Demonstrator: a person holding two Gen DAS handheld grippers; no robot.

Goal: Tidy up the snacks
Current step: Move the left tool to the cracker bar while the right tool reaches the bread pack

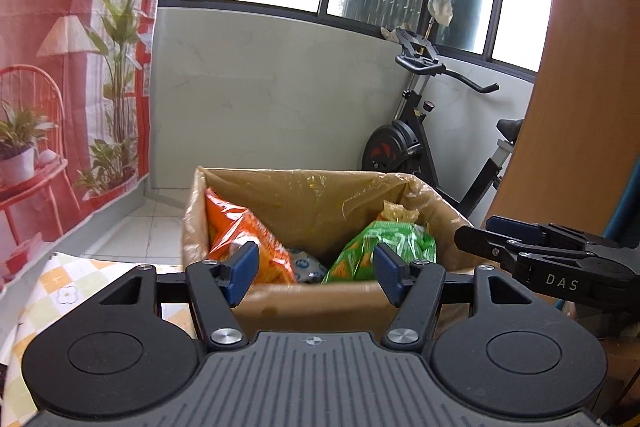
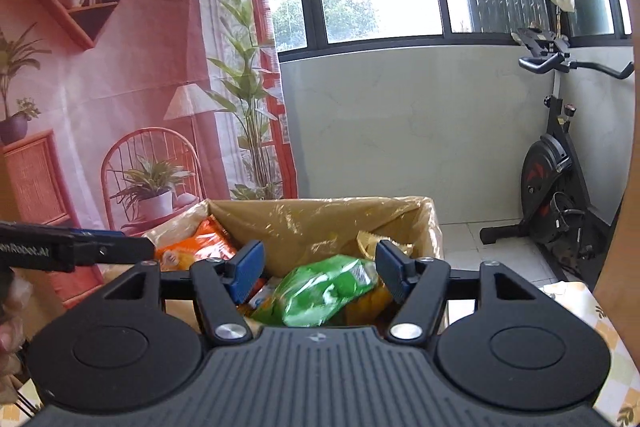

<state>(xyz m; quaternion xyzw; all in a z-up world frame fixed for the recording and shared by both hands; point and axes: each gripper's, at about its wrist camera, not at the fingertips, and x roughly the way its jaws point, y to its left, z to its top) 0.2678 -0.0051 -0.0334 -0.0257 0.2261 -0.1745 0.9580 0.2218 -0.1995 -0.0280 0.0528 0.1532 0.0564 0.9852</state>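
A cardboard box [image 1: 312, 301] lined with clear plastic stands right in front of both grippers; it also shows in the right wrist view [image 2: 320, 217]. Inside lie an orange snack bag [image 1: 240, 235], a green snack bag [image 1: 384, 243], a yellowish packet [image 1: 400, 213] and a small white-blue packet [image 1: 304, 265]. The right wrist view shows the green bag [image 2: 324, 287] and the orange bag [image 2: 200, 243]. My left gripper [image 1: 316, 269] is open and empty above the box's near edge. My right gripper [image 2: 320, 273] is open and empty over the green bag; it shows at the right in the left wrist view [image 1: 500, 239].
A checkered tablecloth [image 1: 48, 299] covers the table under the box. An exercise bike [image 1: 432, 131] stands behind at the right by the window wall. A printed red backdrop [image 1: 60, 67] hangs at the left. A wooden panel [image 1: 580, 87] rises at the right.
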